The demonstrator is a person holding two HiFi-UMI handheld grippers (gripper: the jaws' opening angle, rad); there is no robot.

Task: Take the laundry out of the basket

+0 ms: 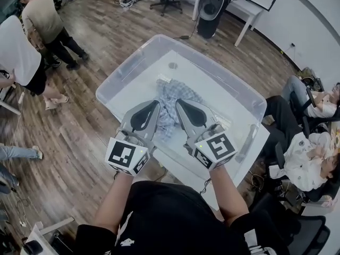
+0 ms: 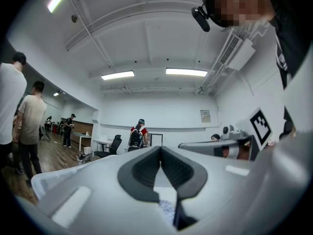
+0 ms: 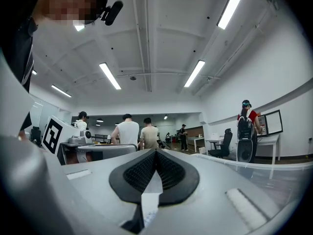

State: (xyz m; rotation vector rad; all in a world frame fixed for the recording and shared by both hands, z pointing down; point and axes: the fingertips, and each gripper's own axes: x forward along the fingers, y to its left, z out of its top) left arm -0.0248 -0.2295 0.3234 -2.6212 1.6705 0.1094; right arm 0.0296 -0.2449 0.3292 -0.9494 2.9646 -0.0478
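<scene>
Probably soft, light, floppy: checked laundry (image 1: 178,92) bunched mid basket (image 1: 123,70), best pinched at a raised fold. Closed tight, empty, above near rim: left gripper (image 1: 157,103), right gripper (image 1: 178,102)

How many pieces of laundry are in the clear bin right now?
1: a blue checked cloth bunched near the middle of the clear bin, partly under the left gripper and right gripper. More pieces may be hidden within it.

head cam: steep down over basket (image 1: 127,62) | gripper cams: level along own jaws, looking roomward | shared: basket rim
</scene>
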